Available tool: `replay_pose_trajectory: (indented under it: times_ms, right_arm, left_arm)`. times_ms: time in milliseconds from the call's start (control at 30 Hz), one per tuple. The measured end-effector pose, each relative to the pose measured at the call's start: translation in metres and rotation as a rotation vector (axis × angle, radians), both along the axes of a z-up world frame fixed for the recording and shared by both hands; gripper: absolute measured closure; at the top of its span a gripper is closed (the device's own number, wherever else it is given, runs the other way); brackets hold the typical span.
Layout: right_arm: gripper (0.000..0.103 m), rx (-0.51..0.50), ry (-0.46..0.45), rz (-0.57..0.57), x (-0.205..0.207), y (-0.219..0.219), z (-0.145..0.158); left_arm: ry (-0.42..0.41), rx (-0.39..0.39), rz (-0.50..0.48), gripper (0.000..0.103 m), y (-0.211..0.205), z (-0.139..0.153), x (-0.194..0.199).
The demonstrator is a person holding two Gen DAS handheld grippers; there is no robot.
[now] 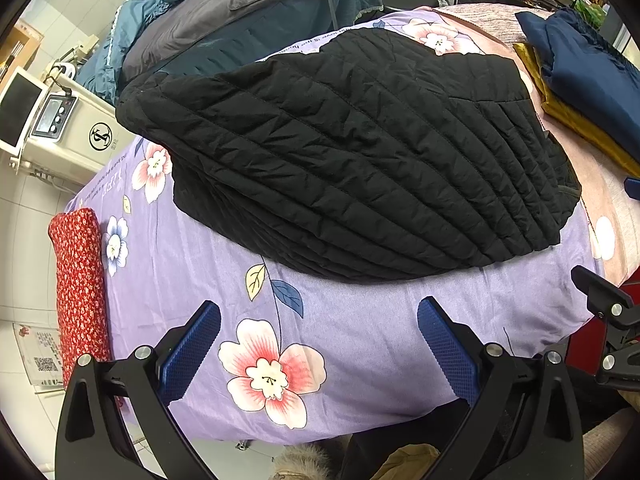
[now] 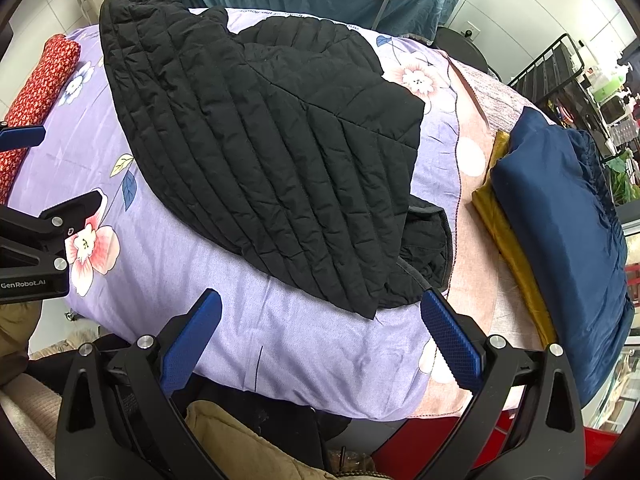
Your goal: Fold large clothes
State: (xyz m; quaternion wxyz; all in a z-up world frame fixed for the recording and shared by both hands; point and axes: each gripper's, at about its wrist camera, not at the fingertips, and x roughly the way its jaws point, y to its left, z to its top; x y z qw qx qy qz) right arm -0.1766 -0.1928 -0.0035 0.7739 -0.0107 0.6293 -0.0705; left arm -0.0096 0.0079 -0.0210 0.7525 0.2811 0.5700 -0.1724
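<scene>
Black quilted padded jacket (image 1: 352,152) lying partly folded at centre of lilac floral-print bed cover (image 1: 360,344), channels stitched in parallel ridges. Red floral bolster (image 1: 80,292) at 9 o'clock; folded navy satin fabric (image 2: 560,216) over mustard cloth (image 2: 508,236) at 3 o'clock. Left tool (image 1: 318,344) and right tool (image 2: 320,340) spread wide, empty, near edge.

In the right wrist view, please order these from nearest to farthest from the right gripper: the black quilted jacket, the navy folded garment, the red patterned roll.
From the right gripper:
1. Black quilted jacket: straight ahead, its near hem reaching almost to the open fingers.
2. Navy folded garment: on the right, lying on a mustard-yellow cloth.
3. Red patterned roll: far left edge of the bed.
</scene>
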Motion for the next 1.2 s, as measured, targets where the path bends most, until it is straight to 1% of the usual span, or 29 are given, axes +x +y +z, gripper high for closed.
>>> replay_pose_trajectory:
  times_ms: [300,367,433,500,600,633,700,733,767,800,867,900,967,1000,1033,1067,1100,1133,1200]
  right_arm:
    - [0.005,0.017,0.007,0.010,0.003,-0.004,-0.005]
    - [0.005,0.035,-0.002,0.008,0.004,-0.007,-0.006]
    - [0.005,0.076,-0.029,0.003,0.005,-0.013,-0.007]
    - [0.005,0.124,-0.066,-0.007,0.005,-0.023,-0.008]
    - [0.005,0.216,-0.135,-0.038,0.009,-0.051,-0.017]
    - [0.005,0.238,-0.158,-0.056,0.014,-0.065,-0.023]
    - [0.005,0.247,-0.175,-0.078,0.024,-0.084,-0.034]
    - [0.006,0.268,-0.181,-0.083,0.032,-0.097,-0.045]
    - [0.012,0.302,-0.174,-0.074,0.039,-0.105,-0.054]
    - [0.023,0.329,-0.163,-0.065,0.044,-0.109,-0.060]
    - [0.033,0.422,-0.117,-0.020,0.060,-0.113,-0.084]
    - [0.034,0.448,-0.110,0.001,0.064,-0.111,-0.091]
    - [0.042,0.469,-0.094,0.040,0.074,-0.103,-0.101]
    - [0.061,0.488,-0.075,0.054,0.078,-0.097,-0.103]
    - [0.072,0.490,-0.062,0.078,0.083,-0.085,-0.097]
    - [0.080,0.469,-0.066,0.125,0.086,-0.071,-0.089]
    - [0.087,0.477,-0.068,0.184,0.088,-0.057,-0.080]
    - [0.088,0.537,-0.062,0.253,0.091,-0.040,-0.070]
    - [0.095,0.694,-0.042,0.348,0.098,-0.011,-0.052]
  left_arm:
    - [0.012,0.000,0.016,0.006,-0.001,-0.004,0.003]
    - [0.013,-0.008,0.021,0.006,0.000,-0.006,0.003]
    - [0.017,-0.020,0.028,0.006,0.001,-0.008,0.005]
    - [0.023,-0.035,0.039,0.006,0.004,-0.009,0.007]
    - [0.024,-0.062,0.069,0.006,0.013,-0.010,0.010]
    - [0.025,-0.069,0.081,0.006,0.017,-0.010,0.011]
    - [0.025,-0.083,0.108,0.006,0.025,-0.011,0.013]
    - [0.026,-0.086,0.117,0.006,0.028,-0.012,0.013]
    - [0.028,-0.086,0.130,0.006,0.032,-0.013,0.013]
    - [0.031,-0.088,0.139,0.006,0.035,-0.015,0.013]
    - [0.038,-0.081,0.153,0.006,0.041,-0.019,0.009]
    - [0.040,-0.079,0.157,0.006,0.042,-0.020,0.008]
    - [0.044,-0.073,0.167,0.006,0.048,-0.023,0.002]
    - [0.047,-0.074,0.171,0.006,0.050,-0.024,-0.001]
    - [0.049,-0.078,0.177,0.006,0.054,-0.025,-0.004]
    - [0.051,-0.084,0.187,0.006,0.058,-0.025,-0.008]
    - [0.051,-0.096,0.202,0.006,0.064,-0.026,-0.011]
    - [0.054,-0.110,0.216,0.006,0.069,-0.026,-0.014]
    - [0.068,-0.139,0.249,0.006,0.080,-0.027,-0.018]
